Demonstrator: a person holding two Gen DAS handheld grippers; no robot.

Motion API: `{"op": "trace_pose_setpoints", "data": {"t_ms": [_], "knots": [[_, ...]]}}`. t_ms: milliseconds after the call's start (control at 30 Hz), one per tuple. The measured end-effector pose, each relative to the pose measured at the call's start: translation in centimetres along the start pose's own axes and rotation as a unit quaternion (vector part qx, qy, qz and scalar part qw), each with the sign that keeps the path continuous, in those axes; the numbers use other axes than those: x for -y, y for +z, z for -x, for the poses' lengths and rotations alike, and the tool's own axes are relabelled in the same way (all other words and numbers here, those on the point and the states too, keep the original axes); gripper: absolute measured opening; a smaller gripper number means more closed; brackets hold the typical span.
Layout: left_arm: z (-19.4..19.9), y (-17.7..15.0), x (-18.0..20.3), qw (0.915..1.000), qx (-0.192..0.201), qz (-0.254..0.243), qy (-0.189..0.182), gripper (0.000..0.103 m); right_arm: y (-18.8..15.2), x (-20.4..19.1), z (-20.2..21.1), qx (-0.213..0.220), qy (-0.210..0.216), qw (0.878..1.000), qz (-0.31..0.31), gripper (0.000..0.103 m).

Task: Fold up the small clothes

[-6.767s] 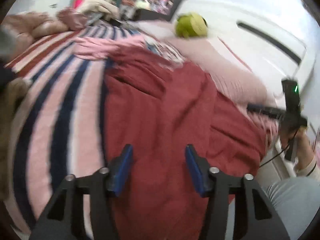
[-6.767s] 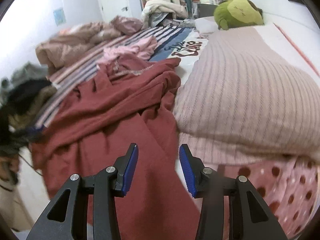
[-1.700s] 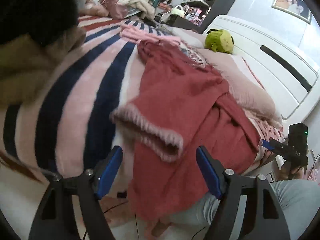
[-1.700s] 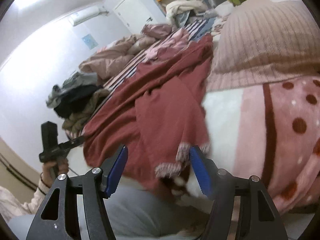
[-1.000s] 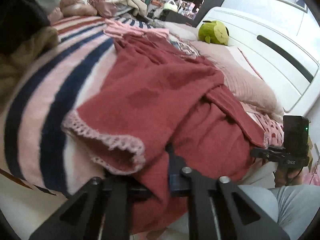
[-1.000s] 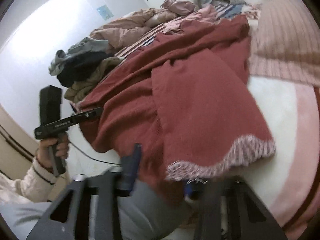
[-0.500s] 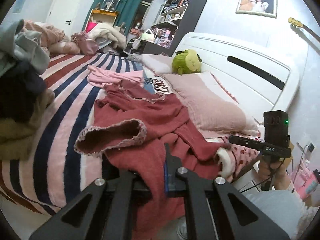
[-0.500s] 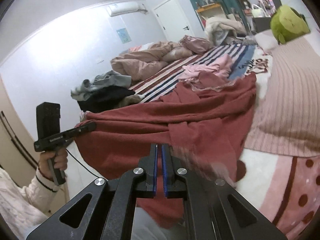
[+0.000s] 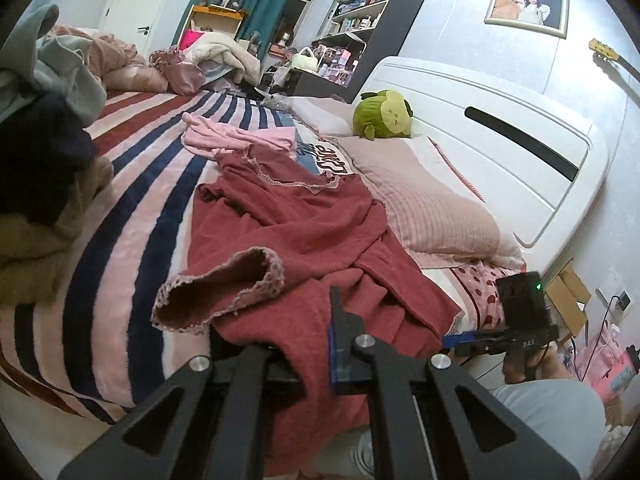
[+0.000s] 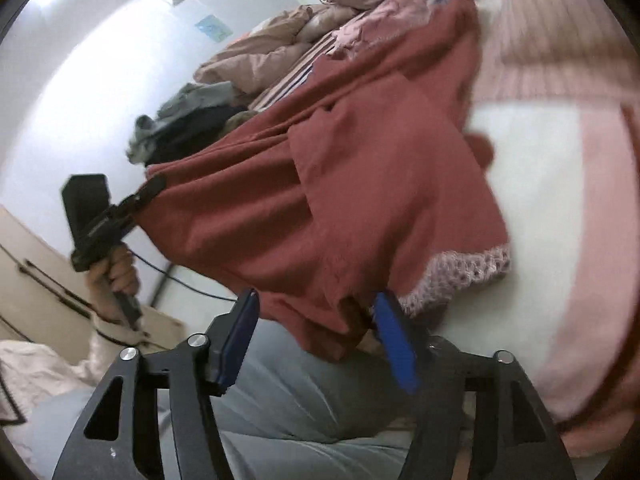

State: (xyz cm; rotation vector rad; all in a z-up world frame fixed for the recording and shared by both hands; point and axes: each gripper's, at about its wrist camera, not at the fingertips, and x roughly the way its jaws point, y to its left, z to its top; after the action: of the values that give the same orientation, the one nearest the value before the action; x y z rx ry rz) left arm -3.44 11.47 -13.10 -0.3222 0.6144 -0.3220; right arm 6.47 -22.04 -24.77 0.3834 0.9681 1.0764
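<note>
A dark red knit garment with pink lace trim lies rumpled across the striped bed; one lace-edged sleeve cuff stands open near me. My left gripper is shut on the garment's lower edge, cloth draped over its fingers. In the right wrist view the same garment hangs stretched from the left gripper to the bed edge. My right gripper is open, its blue pads either side of the hanging hem, with a lace cuff just to its right.
A pink ribbed pillow and green plush toy lie by the white headboard. A pink garment lies farther up the bed. A pile of clothes sits at left. The person's grey-clad legs are below the right gripper.
My right gripper has opened and let go of the red garment, and has dropped and tilted. The left gripper stays shut on the garment and has barely moved.
</note>
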Motion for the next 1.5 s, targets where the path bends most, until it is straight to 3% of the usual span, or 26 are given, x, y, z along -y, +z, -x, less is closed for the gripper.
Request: {"op": "trace_pose_setpoints", "data": {"t_ms": [67,267,400,500,733,867,1100,1200,1267,1500], "knots": [[-0.2,0.0,0.1,1.0,-0.004,0.0,0.003,0.003,0.0,0.4,0.2,0.016,0.017,1.0,-0.002,0.056],[-0.4,0.0,0.1,1.0,-0.005,0.005,0.006,0.003,-0.2,-0.5,0.1,0.031,0.004,0.999,0.031,0.056],[-0.6,0.1,0.4,0.9999,-0.008,0.002,0.01,0.003,1.1,-1.7,-1.3,0.033,-0.018,0.998,0.056,0.045],[-0.5,0.1,0.5,0.9999,-0.008,0.001,0.013,0.003,1.3,-1.8,-1.6,0.02,-0.036,0.997,0.063,0.038],[-0.5,0.1,0.3,0.9999,-0.006,0.005,0.01,0.003,-1.0,-0.8,-0.1,-0.017,-0.053,0.997,0.048,0.038],[-0.5,0.2,0.6,0.9999,-0.01,0.002,0.011,0.004,-0.8,-0.6,-0.8,0.021,-0.023,0.998,0.047,0.038],[-0.6,0.0,0.7,0.9998,-0.011,0.007,0.013,0.004,2.0,-2.5,-3.2,0.034,-0.037,0.995,0.09,0.035],[-0.7,0.0,0.8,0.9998,-0.012,0.006,0.012,0.004,3.1,-3.4,-4.2,0.027,-0.057,0.992,0.112,0.029],[-0.5,0.0,0.7,0.9999,-0.01,0.006,0.011,0.003,3.7,-4.2,-4.6,0.025,-0.079,0.988,0.131,0.004],[2.1,0.7,0.9,0.9997,0.02,-0.003,-0.01,0.003,4.8,-8.0,0.6,0.112,-0.057,0.981,0.15,0.003]]}}
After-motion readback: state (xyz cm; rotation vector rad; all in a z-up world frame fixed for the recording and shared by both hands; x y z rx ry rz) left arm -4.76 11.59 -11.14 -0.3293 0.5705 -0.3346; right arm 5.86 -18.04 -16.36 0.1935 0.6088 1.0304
